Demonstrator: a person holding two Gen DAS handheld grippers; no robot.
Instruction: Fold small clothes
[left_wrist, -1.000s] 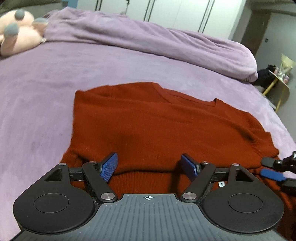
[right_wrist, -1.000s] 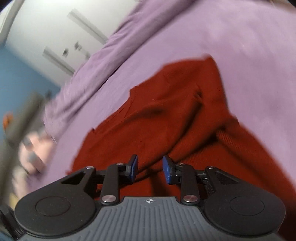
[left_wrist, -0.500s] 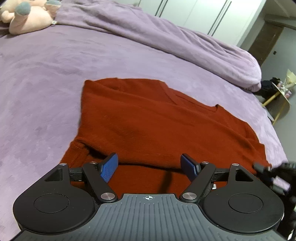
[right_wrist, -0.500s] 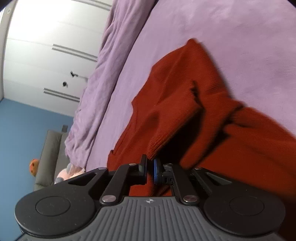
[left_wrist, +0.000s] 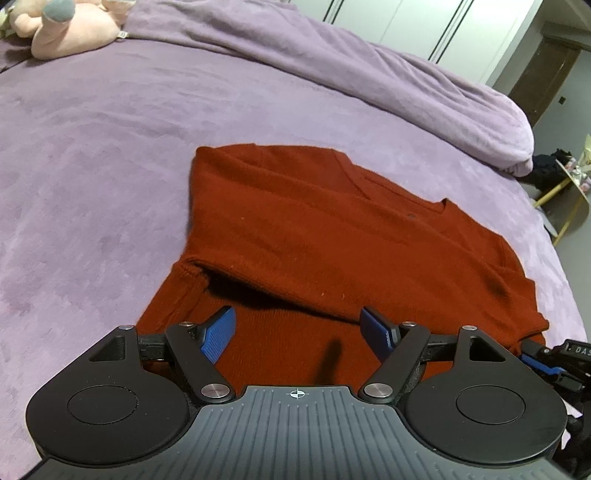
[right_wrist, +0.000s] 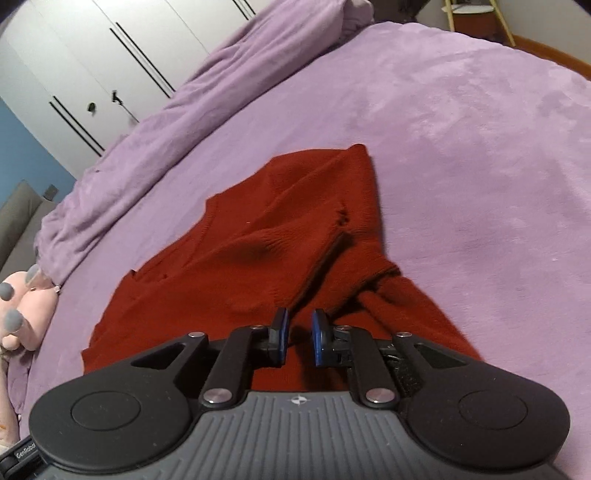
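A rust-red knit sweater (left_wrist: 332, 236) lies on the purple bed, its near part doubled over so a folded edge runs across it. My left gripper (left_wrist: 299, 332) is open and empty, hovering over the sweater's near part. My right gripper (right_wrist: 298, 334) is partly open with a narrow gap and nothing between the pads; it hangs just above the sweater (right_wrist: 266, 243) near a folded sleeve. The right gripper also shows at the right edge of the left wrist view (left_wrist: 546, 360).
A purple bedspread (left_wrist: 92, 155) covers the bed, with a bunched purple duvet (left_wrist: 369, 74) along the far side. A pink plush toy (left_wrist: 70, 33) lies at the far left. White wardrobe doors (right_wrist: 110, 66) and a small yellow-legged side table (left_wrist: 569, 184) stand beyond the bed.
My right gripper closed on the folded sleeve edge, then opened a little and let it drop onto the sweater. The left gripper drew back and rose, still open.
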